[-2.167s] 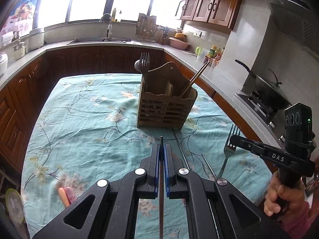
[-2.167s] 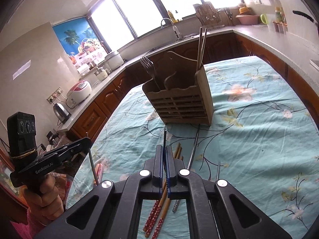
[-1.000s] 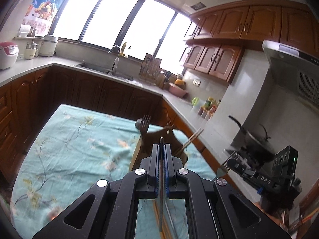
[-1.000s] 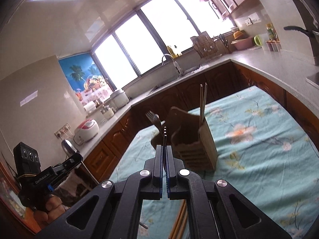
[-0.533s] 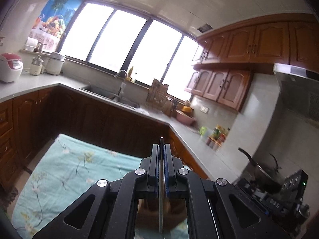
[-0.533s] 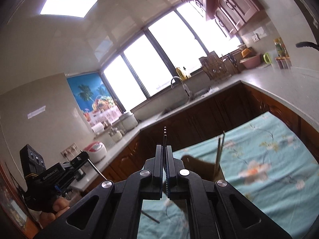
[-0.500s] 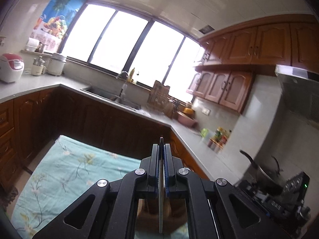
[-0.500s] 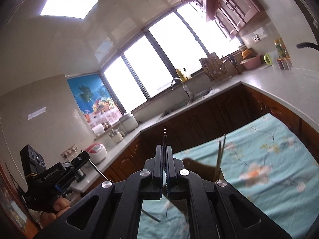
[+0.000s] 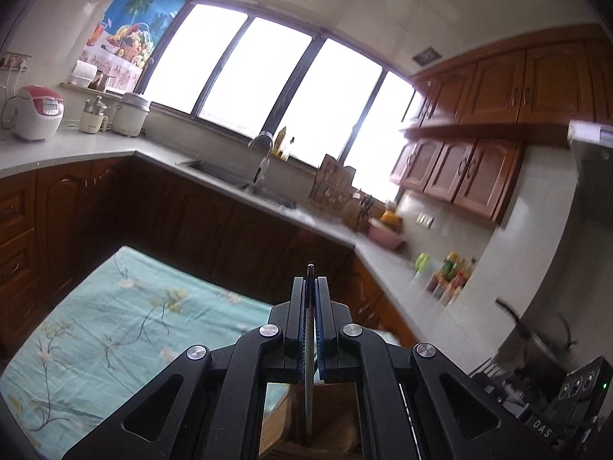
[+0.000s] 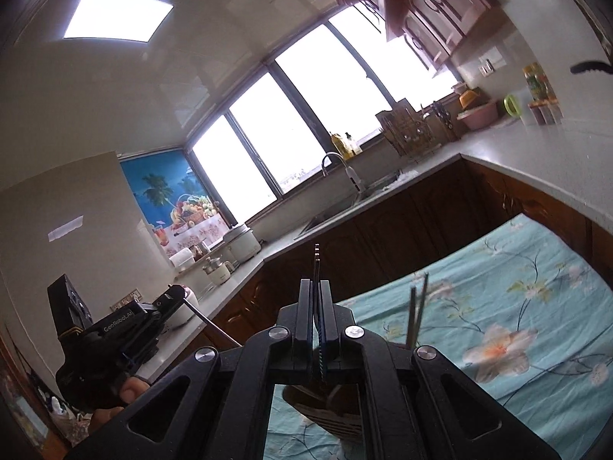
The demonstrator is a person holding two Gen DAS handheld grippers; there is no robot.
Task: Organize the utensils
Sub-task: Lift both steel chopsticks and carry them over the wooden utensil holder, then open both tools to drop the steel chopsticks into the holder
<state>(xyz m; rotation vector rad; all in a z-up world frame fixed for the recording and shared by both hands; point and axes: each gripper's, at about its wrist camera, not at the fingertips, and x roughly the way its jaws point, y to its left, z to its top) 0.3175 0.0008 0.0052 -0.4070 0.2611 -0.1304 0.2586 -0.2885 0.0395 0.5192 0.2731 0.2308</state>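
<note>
My left gripper (image 9: 311, 280) is shut on a thin metal utensil (image 9: 308, 345) held upright and seen edge-on. Its lower end hangs down to the wooden utensil caddy (image 9: 337, 435) right below. My right gripper (image 10: 316, 281) is shut on a fork (image 10: 317, 264), tines up, above the same caddy (image 10: 325, 414). A pair of chopsticks (image 10: 415, 318) stands in the caddy. In the right wrist view the left gripper (image 10: 178, 292) is at the lower left in a person's hand, its utensil (image 10: 214, 326) slanting towards the caddy. The right gripper's body (image 9: 540, 423) shows blurred at the lower right of the left wrist view.
The caddy stands on a table with a teal floral cloth (image 9: 115, 326) (image 10: 536, 306). Brown kitchen cabinets (image 9: 172, 222) and a pale counter with a sink (image 9: 245, 182) run behind. A wok (image 9: 536, 341) sits on the stove at the right.
Both grippers have come forward over the caddy, which has dropped to the bottom edge of both views. The left utensil's lower end now reaches the caddy. Both jaws stayed shut.
</note>
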